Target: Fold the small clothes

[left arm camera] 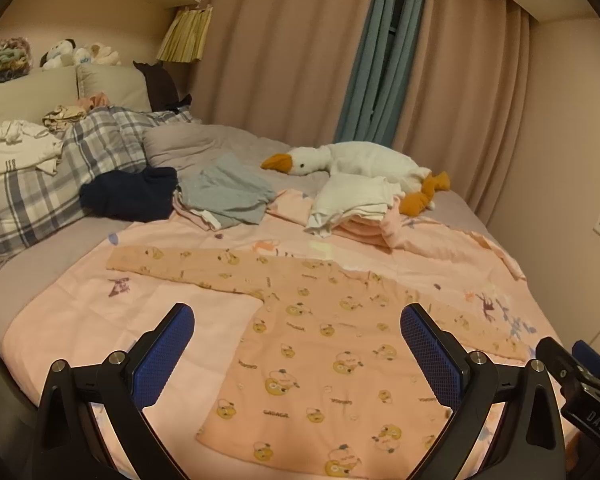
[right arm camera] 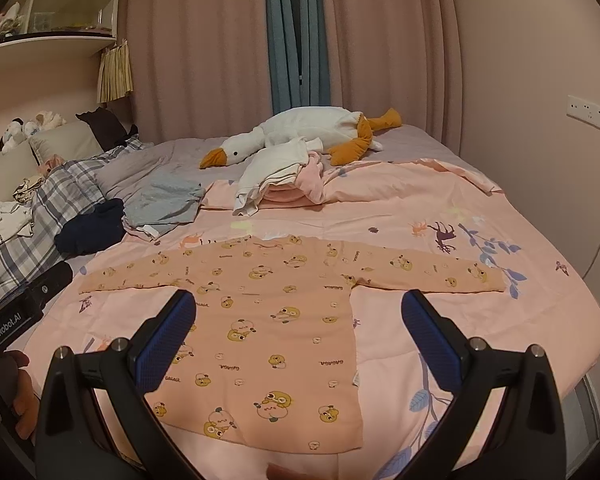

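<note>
A bed (left arm camera: 52,264) with a grey sheet fills most of both views, and a pale pink printed quilt (right arm camera: 440,208) is spread over its near part. Pink curtains (left arm camera: 292,52) with a blue-green drape (left arm camera: 374,60) between them close off the upper part of each frame. A plaid duvet (left arm camera: 56,176) is bunched at the left edge of the left wrist view.

The task garment, a peach long-sleeved top with a duck print (right arm camera: 268,320), lies flat on the quilt in the lower centre of both views, both sleeves stretched out sideways and the hem toward the cameras.

A white plush goose with orange bill and feet (left arm camera: 352,160) lies across the far side of the bed, upper right of centre. Just in front of it sits a pile of white and pink clothes (right arm camera: 280,176). To the left of that pile lie a grey garment (left arm camera: 228,192) and, beside it, a dark navy garment (left arm camera: 128,192).

The left gripper (left arm camera: 296,340) appears at the bottom of the left wrist view, its blue-padded fingers (left arm camera: 164,360) spread wide above the top's body, holding nothing. The right gripper (right arm camera: 300,320) appears at the bottom of the right wrist view, likewise wide open and empty, its pads (right arm camera: 432,340) flanking the top's body without touching it.

Small soft toys (left arm camera: 80,54) sit on the headboard at upper left.
</note>
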